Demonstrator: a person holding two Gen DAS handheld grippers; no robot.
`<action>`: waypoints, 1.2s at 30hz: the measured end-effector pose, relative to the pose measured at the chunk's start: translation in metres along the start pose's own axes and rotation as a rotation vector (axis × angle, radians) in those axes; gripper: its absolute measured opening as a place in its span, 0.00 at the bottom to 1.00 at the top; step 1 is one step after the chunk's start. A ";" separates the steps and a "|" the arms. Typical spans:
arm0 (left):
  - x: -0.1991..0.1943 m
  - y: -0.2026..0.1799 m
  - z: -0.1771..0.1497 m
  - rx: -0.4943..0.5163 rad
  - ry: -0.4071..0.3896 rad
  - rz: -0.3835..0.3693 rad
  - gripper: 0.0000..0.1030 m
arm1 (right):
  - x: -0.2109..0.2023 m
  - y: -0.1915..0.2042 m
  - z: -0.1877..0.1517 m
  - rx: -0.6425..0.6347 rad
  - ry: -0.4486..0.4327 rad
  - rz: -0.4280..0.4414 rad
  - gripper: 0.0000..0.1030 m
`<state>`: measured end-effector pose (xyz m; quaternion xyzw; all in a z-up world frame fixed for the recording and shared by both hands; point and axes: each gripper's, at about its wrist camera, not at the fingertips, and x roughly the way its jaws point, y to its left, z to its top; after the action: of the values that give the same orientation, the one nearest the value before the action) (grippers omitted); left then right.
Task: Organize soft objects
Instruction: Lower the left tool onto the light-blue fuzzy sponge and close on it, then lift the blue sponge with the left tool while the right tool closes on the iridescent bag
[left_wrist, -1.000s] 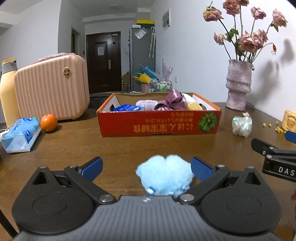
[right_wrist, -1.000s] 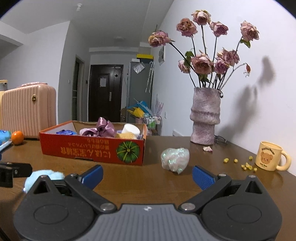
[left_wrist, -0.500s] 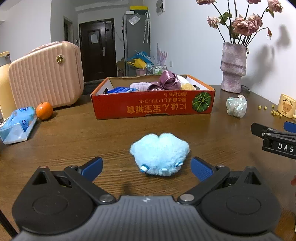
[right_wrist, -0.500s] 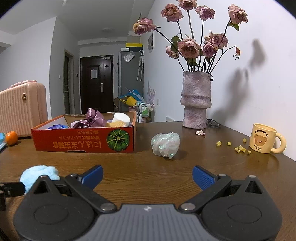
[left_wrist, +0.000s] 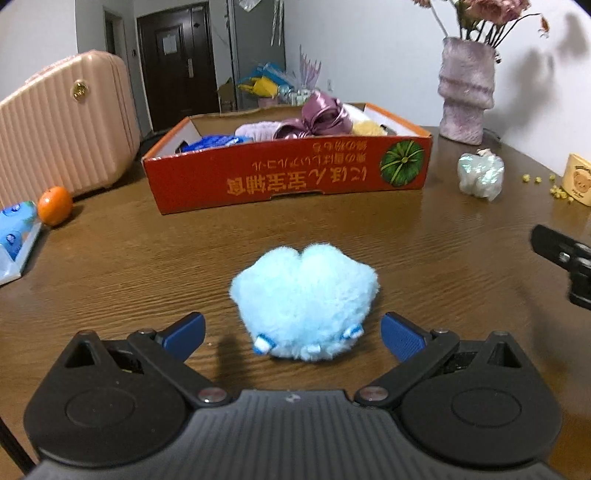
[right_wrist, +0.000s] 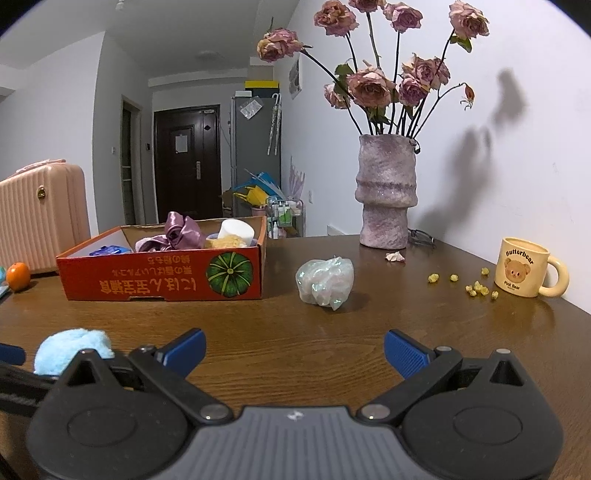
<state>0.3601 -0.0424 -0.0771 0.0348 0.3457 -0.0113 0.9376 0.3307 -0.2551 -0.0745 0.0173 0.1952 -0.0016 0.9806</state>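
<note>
A fluffy light-blue plush (left_wrist: 304, 297) lies on the wooden table, just ahead of my left gripper (left_wrist: 293, 334), which is open with the plush's near end between its blue fingertips (left_wrist: 184, 332). The plush also shows at the lower left of the right wrist view (right_wrist: 74, 349). A red cardboard box (left_wrist: 288, 175) behind it holds a purple satin scrunchie (left_wrist: 319, 116), a blue packet and other soft items. A shiny iridescent bundle (right_wrist: 325, 282) lies right of the box, ahead of my open, empty right gripper (right_wrist: 293, 352).
A pink suitcase (left_wrist: 62, 125), an orange (left_wrist: 54, 205) and a blue tissue pack (left_wrist: 14, 236) stand at the left. A purple vase of roses (right_wrist: 386, 199), a bear mug (right_wrist: 524, 267) and yellow crumbs (right_wrist: 476, 288) are at the right.
My left gripper has risen and tilted down so the plush sits farther ahead, then lowered around its near end. My right gripper has shifted slightly; both stay open.
</note>
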 end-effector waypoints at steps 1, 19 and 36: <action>0.005 0.000 0.002 -0.003 0.007 0.000 1.00 | 0.000 -0.001 0.000 0.001 0.003 0.000 1.00; 0.031 -0.010 0.017 0.047 -0.003 -0.046 0.82 | 0.005 -0.004 0.000 0.025 0.029 -0.006 1.00; -0.006 0.013 0.029 -0.080 -0.261 0.030 0.81 | 0.026 -0.001 0.006 0.033 0.072 -0.031 1.00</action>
<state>0.3751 -0.0314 -0.0508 0.0006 0.2202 0.0122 0.9754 0.3572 -0.2558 -0.0793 0.0305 0.2306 -0.0193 0.9724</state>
